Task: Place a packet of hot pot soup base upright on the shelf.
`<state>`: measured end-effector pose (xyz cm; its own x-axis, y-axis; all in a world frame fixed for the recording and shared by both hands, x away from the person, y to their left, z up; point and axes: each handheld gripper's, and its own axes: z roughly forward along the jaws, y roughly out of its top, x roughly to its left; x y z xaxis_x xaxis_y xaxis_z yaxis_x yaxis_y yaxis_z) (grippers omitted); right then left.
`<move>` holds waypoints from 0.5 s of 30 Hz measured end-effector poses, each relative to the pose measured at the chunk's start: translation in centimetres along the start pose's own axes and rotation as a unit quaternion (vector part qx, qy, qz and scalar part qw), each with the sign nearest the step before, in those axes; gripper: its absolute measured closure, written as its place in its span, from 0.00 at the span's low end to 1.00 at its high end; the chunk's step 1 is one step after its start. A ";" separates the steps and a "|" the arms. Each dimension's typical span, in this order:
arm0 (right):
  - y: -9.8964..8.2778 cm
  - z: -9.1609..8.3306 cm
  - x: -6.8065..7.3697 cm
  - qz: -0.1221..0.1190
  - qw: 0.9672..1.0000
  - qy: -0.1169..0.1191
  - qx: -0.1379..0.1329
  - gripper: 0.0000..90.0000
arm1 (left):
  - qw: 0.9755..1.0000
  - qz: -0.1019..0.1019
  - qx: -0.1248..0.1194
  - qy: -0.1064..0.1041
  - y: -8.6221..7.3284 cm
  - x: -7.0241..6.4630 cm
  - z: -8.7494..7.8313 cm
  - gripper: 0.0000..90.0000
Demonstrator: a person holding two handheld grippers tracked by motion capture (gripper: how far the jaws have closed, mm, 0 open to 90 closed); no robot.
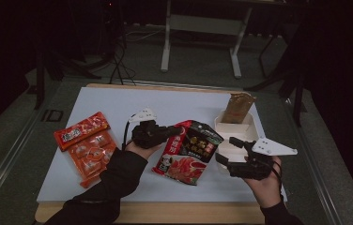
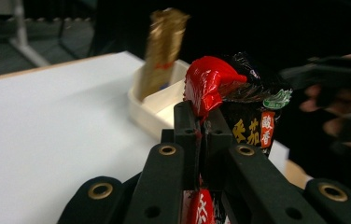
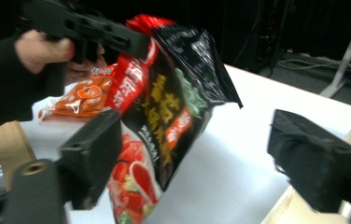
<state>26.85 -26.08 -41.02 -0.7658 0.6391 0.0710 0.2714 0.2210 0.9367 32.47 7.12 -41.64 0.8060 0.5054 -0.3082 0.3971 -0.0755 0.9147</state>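
Note:
My left gripper [image 1: 178, 131] [image 2: 202, 122] is shut on the red top edge of a red and black snack bag [image 1: 191, 150] [image 2: 250, 109]. The bag hangs tilted over the white board, its lower end near or on the surface. To the bag's right my right gripper [image 1: 227, 150] [image 3: 201, 158] stands open with its jaws wide apart, pointing at the bag [image 3: 164, 107] with nothing between them. In the right gripper view the left gripper [image 3: 131, 44] pinches the bag's upper corner.
A white tray [image 1: 254, 129] [image 2: 155, 112] stands at the board's right side with a gold packet [image 1: 238, 107] [image 2: 164, 46] upright in its far end. Orange snack packs [image 1: 85, 145] [image 3: 82, 95] lie at the left. The white board [image 1: 118, 108] rests on a wooden table.

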 end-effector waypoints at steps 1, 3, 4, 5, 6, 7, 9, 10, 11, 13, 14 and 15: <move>0.1 0.1 0.0 -0.002 1.000 -0.003 0.000 0.25 | 1.000 -0.002 -0.004 -0.011 0.1 -0.2 0.0 0.98; 0.2 0.3 0.0 -0.003 1.000 -0.007 0.000 0.27 | 1.000 0.001 -0.007 -0.017 0.2 -0.4 0.0 0.98; 0.2 0.4 0.0 -0.002 1.000 -0.001 0.002 0.29 | 0.999 0.000 -0.019 -0.034 0.2 -0.7 0.1 0.98; 0.4 0.6 0.2 -0.001 1.000 0.013 0.003 0.39 | 0.999 -0.002 -0.027 -0.035 0.2 -0.9 0.1 0.98; 0.4 0.6 0.2 0.001 1.000 0.026 0.005 0.43 | 0.998 -0.006 -0.033 -0.044 0.2 -0.9 0.1 0.98; 0.5 0.6 0.4 0.002 1.000 0.031 0.003 0.46 | 0.998 -0.006 -0.037 -0.049 0.3 -1.0 0.1 0.98; 0.9 0.5 0.5 0.007 0.999 0.046 -0.005 0.52 | 0.997 -0.010 -0.052 -0.053 0.2 -1.1 0.1 0.97; 1.1 0.4 0.5 0.013 0.999 0.050 -0.013 0.53 | 0.997 -0.013 -0.058 -0.052 0.2 -1.1 0.0 0.97; 1.3 0.3 0.5 0.017 0.998 0.052 -0.018 0.56 | 0.996 -0.018 -0.064 -0.053 0.3 -1.1 0.0 0.98; 1.6 0.1 0.5 0.015 0.998 0.052 -0.027 0.60 | 0.995 -0.021 -0.076 -0.058 0.3 -1.1 0.0 0.97; 1.8 0.0 0.5 0.018 0.998 0.054 -0.029 0.63 | 0.995 -0.022 -0.075 -0.060 0.3 -1.0 0.0 0.97; 1.9 0.0 0.5 0.024 0.998 0.058 -0.028 0.66 | 0.995 -0.023 -0.077 -0.061 0.3 -1.1 0.0 0.97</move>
<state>27.05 -25.32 -39.18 -0.8159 0.5580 0.1517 0.2785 0.1495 0.9487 31.73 6.59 -41.03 0.8395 0.3970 -0.3711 0.3701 0.0824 0.9253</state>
